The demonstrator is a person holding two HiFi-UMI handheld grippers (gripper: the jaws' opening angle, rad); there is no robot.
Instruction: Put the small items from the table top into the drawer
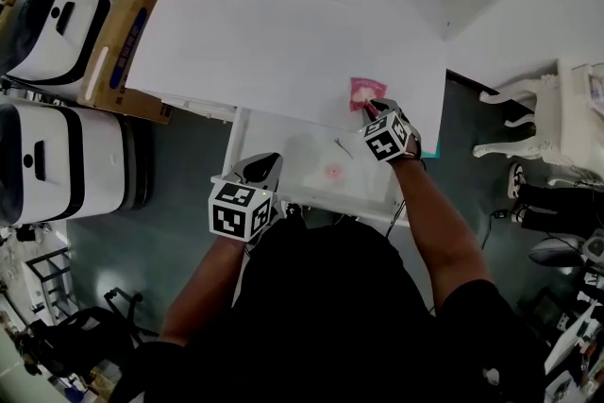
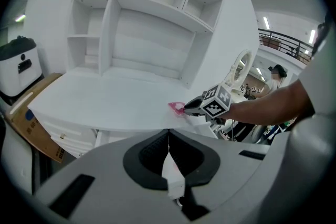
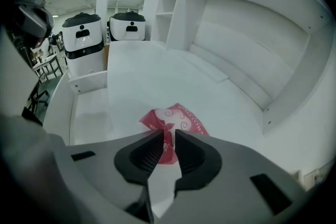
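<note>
- Pink packet (image 1: 364, 93) lies flat near the front right edge of the white table top (image 1: 274, 42), the broadest surface before me, otherwise plain white.
- White shelving (image 3: 236, 23) rises along the back of that table, with open compartments stacked at its left end.
- Dark floor (image 1: 184, 203) surrounds the table. Two white-and-black machines (image 1: 57, 156) stand to my left, and a cardboard box (image 1: 121, 47) leans between the farther one and the table.
- A white chair with curved legs (image 1: 533, 118) stands off to my right.
- The drawer (image 1: 302, 156) is pulled out under the table's front edge, just below the pink packet.
- My left gripper (image 1: 257, 169) hangs over the drawer's front left corner. Its jaws are pressed together tip to tip.
- My right gripper (image 3: 168, 136) reaches over the drawer to the table edge. Its jaws are drawn in to a narrow slit, and the packet's near, crumpled edge is pinched between them while the rest of the packet rests on the table.
- A small pink item (image 1: 333, 172) lies on the drawer floor, with a thin dark thing (image 1: 345, 146) near it that I cannot make out.
</note>
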